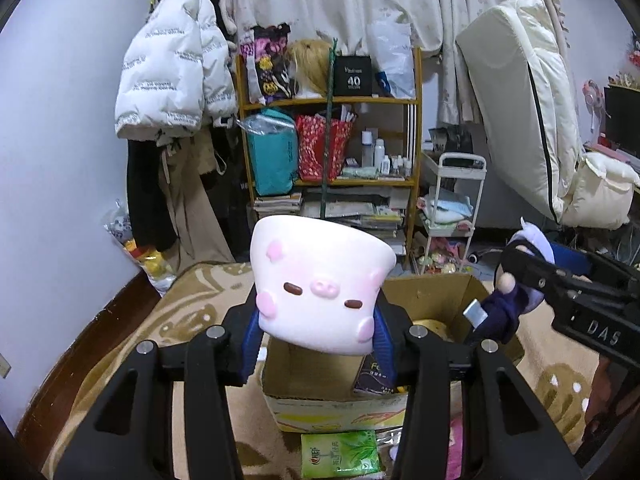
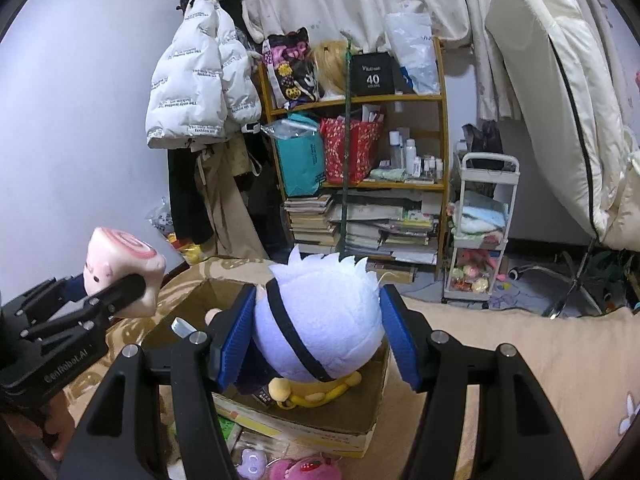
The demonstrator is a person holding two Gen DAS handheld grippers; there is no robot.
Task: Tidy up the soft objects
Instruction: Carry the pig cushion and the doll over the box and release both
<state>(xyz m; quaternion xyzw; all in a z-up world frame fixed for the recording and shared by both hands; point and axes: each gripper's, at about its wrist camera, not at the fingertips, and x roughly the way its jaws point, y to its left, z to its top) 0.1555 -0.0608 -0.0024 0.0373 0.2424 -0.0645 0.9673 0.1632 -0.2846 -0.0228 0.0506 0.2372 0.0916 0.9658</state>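
Blue-padded fingers of the left gripper (image 1: 318, 340) are clamped on a white pig-faced squishy toy (image 1: 320, 284), which is held tilted at 12 o'clock in the left wrist view, directly above the open cardboard box (image 1: 430, 286). In the right wrist view, the right gripper (image 2: 318, 340) is seen with its pads against the sides of a white-haired plush doll (image 2: 320, 312), whose head is crossed by a black band; the doll appears to be gripped, though the contact on the 3 o'clock side cannot be fully confirmed. The doll is carried over the same box, above a yellow plush (image 2: 316, 390) already lying inside. A green tissue packet (image 1: 340, 456) is seen on the patterned carpet (image 1: 192, 300) at 6 o'clock of the box, and small pink plush items (image 2: 304, 468) are left beside it.

The coming move is judged to turn on one relation: the box opening lies straight below and slightly ahead of both grippers, with the doll seemingly nearer its centre than the pig toy. The doll's long axis runs down toward the opening.

Farther off, a wooden shelf (image 1: 332, 100) at 12 o'clock and a white trolley (image 1: 456, 200) at 2 o'clock are visible.
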